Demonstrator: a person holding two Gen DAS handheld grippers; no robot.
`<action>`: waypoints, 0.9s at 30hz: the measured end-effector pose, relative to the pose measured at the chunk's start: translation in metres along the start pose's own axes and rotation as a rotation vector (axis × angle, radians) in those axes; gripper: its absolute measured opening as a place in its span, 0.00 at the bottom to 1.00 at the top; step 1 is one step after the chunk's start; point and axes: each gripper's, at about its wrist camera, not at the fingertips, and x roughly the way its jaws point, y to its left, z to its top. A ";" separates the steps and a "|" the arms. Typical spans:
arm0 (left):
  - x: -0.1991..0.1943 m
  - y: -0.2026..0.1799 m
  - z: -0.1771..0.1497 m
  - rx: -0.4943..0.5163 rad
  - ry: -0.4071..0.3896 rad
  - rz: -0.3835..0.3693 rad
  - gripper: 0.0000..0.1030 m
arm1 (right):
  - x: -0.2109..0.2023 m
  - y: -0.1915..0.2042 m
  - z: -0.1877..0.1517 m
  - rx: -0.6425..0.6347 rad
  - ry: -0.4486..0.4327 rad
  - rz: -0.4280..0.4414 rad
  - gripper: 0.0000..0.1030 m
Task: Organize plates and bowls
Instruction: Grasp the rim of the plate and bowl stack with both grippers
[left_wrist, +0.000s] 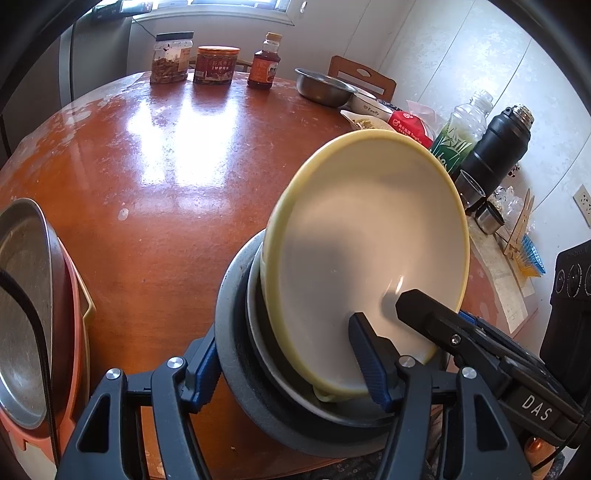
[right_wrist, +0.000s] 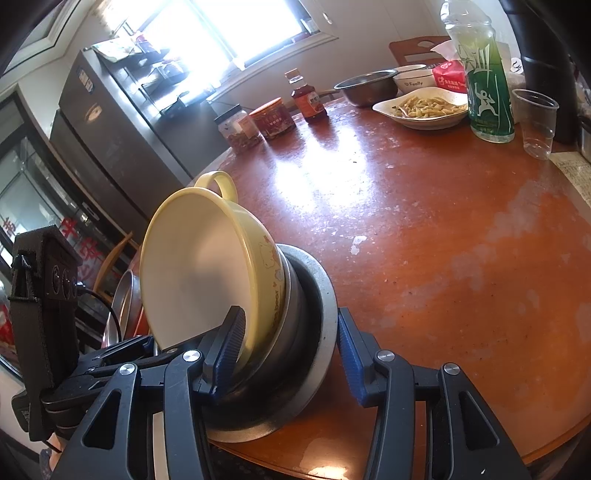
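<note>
**Bowl stack being held on edge by both tongs; set-down pending**

At the far left, a steel plate (left_wrist: 22, 295) is being kept in an orange tray (left_wrist: 75, 332). Right of it, near the bench (left_wrist: 147, 166) edge, the bowl stack (left_wrist: 255, 332) is being held tilted on its rim: a yellow bowl (left_wrist: 369, 229) nested in a grey dish (left_wrist: 229, 314).

The left tongs (left_wrist: 284, 332) are being clamped across the stack, one pad behind the grey dish and one inside the yellow bowl. The right tongs (right_wrist: 289, 314) are being closed on it likewise.

The stacking step is judged in hand. The next move is judged to call for level lowering, then release.

Writing being read: "bear" on the yellow bowl, "Family" on a white bowl (right_wrist: 413, 83), "DAS" on the right tongs' body. Jar labels are being left unread.
</note>
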 end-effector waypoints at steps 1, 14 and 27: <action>-0.001 0.000 0.000 -0.002 0.001 0.001 0.62 | 0.000 0.000 0.000 -0.001 0.000 0.000 0.50; -0.018 -0.003 -0.001 0.008 -0.027 0.009 0.62 | -0.006 0.006 0.002 -0.017 -0.008 0.014 0.50; -0.048 -0.004 -0.001 0.002 -0.076 0.023 0.62 | -0.023 0.027 0.005 -0.060 -0.043 0.036 0.50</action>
